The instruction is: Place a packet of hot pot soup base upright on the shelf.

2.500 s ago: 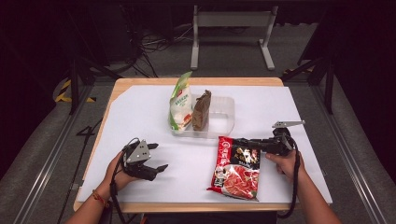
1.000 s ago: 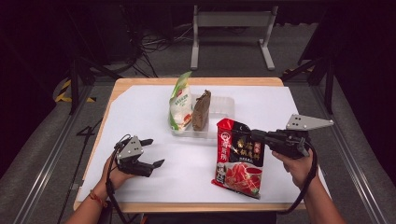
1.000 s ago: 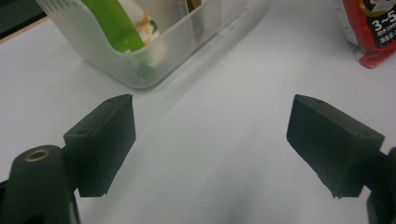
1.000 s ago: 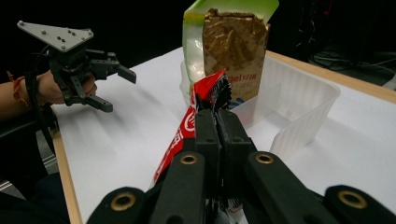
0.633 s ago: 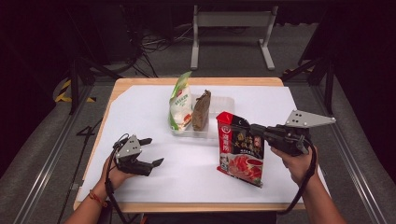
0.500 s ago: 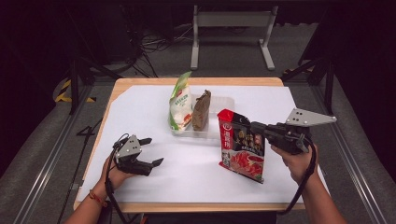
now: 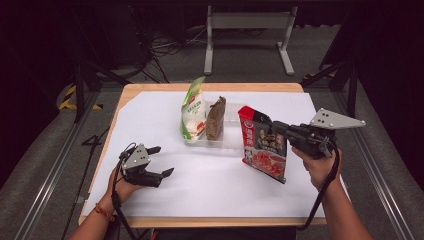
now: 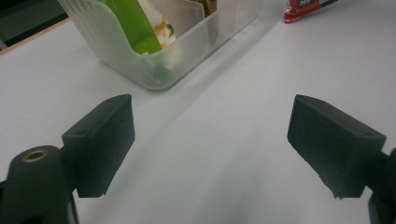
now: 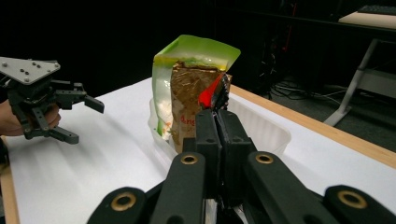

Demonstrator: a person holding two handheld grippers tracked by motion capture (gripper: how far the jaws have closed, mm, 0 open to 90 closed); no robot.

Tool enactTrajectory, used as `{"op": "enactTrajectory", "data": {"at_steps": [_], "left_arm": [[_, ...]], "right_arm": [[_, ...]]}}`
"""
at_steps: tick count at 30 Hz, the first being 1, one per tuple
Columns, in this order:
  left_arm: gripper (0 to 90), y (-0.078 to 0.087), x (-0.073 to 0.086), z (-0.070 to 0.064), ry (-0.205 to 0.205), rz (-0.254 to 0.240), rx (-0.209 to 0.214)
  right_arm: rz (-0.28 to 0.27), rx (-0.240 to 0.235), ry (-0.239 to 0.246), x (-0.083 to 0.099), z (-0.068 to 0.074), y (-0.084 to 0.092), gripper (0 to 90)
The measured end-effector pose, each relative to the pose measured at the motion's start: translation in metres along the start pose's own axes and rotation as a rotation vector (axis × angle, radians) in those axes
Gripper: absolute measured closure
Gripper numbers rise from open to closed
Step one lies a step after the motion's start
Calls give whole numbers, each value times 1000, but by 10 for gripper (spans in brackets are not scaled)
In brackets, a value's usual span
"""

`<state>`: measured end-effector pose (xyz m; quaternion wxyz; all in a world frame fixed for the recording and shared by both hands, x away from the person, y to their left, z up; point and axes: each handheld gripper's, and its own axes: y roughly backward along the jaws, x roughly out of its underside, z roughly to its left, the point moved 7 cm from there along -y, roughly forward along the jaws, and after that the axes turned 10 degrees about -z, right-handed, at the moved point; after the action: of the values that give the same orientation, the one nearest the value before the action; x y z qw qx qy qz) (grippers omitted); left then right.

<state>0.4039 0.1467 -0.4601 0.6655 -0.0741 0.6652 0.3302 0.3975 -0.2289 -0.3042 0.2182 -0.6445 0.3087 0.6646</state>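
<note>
Right tool (image 7: pixel 276 131) clamped on red packet (image 7: pixel 263 148), lifted off desk (image 7: pixel 150 95), 3 o'clock of clear bin (image 7: pixel 231 142). Left tool (image 7: pixel 161 161) gaping, empty, 7 o'clock.

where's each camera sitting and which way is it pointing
High view: above the person's side, looking forward and down at the table; both forearms, left tool and right tool holding the red packet.
Left gripper view: rides the left tool, low over the table, facing the clear plastic bin; its open jaws show.
Right gripper view: rides the right tool, facing the bin's green packet; its shut jaws show.
All three share the bin.
</note>
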Motion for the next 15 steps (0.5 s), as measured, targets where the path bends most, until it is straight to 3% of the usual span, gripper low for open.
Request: {"op": "enactTrajectory", "data": {"at_steps": [15], "left_arm": [[153,-2,1,-2,0,12,12]], "right_arm": [[-50,27,16,-21,0,-5,884]]}}
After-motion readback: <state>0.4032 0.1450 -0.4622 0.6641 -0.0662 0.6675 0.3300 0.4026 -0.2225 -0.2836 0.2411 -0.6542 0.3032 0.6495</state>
